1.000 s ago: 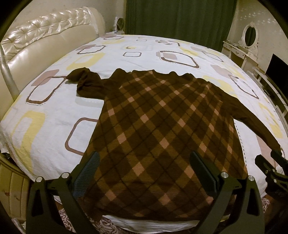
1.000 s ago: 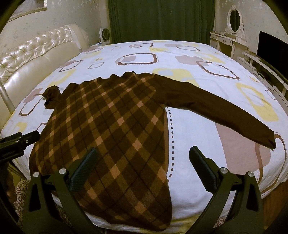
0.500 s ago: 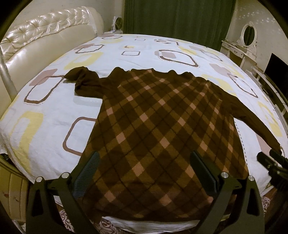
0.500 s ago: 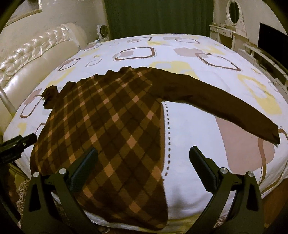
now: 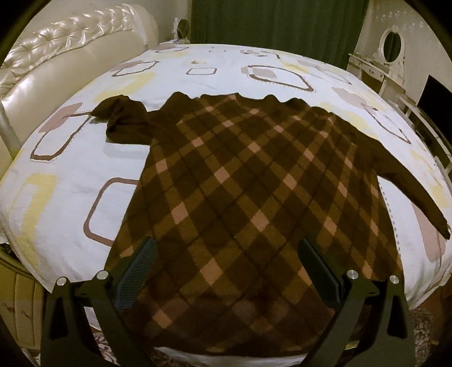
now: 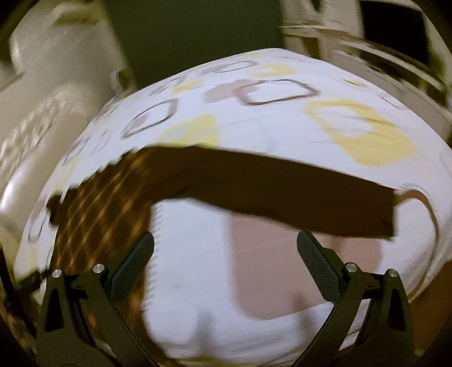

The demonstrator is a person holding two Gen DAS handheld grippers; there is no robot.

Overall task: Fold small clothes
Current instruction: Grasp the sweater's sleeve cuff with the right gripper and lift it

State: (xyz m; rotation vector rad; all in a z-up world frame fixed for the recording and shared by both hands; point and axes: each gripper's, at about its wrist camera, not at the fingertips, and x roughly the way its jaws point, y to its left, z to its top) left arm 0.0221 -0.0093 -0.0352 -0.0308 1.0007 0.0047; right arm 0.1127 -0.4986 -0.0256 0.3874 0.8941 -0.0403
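A brown checked sweater [image 5: 240, 192] lies flat on the bed, hem toward me. Its left sleeve [image 5: 124, 121] is bunched up; its right sleeve [image 5: 409, 183] stretches out toward the bed's right edge. My left gripper [image 5: 226, 262] hovers open over the hem, nothing between its fingers. The right wrist view is blurred by motion: the plain brown sleeve [image 6: 282, 192] runs across it, cuff at the right. My right gripper [image 6: 226, 259] is open above the sheet just short of that sleeve, holding nothing.
The sheet [image 5: 70, 175] is white with yellow and brown squares. A padded cream headboard [image 5: 56, 56] lines the left side. Green curtains [image 5: 276, 22] hang at the back; a white dressing table with an oval mirror [image 5: 391, 48] and a dark screen [image 5: 435, 96] stand to the right.
My right gripper has swung fast to the right and closer to the outstretched sleeve, blurring its view. The left gripper has edged slightly forward over the hem. The sweater has not moved.
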